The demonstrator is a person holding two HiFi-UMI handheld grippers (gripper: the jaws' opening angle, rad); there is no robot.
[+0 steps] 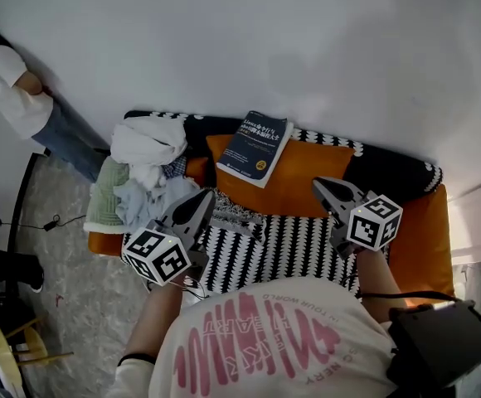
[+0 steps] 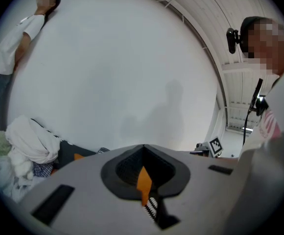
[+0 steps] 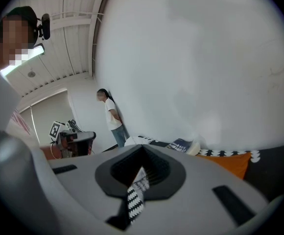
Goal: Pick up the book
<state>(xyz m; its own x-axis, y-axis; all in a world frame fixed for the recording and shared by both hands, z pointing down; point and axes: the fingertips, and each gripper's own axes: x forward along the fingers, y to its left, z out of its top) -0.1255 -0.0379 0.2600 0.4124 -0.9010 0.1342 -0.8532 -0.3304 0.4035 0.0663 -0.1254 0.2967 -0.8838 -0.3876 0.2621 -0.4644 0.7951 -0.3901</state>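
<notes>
Your left hand-held gripper and right hand-held gripper are both pressed together and empty, near the sofa's front edge. The book lies on the orange cushion at the back edge. You look to be on the approach. Next, spread one pair of jaws and reach for the book's edge.

White T-shirt with pink lettering, black wristband; the grey left gripper and right gripper each carry a black-and-white marker cube

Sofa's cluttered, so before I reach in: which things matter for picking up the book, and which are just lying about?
For the job: book, lying on the orange cushion; left gripper and right gripper, both shut and empty.
Lying about: pile of clothes, striped cover.
</notes>
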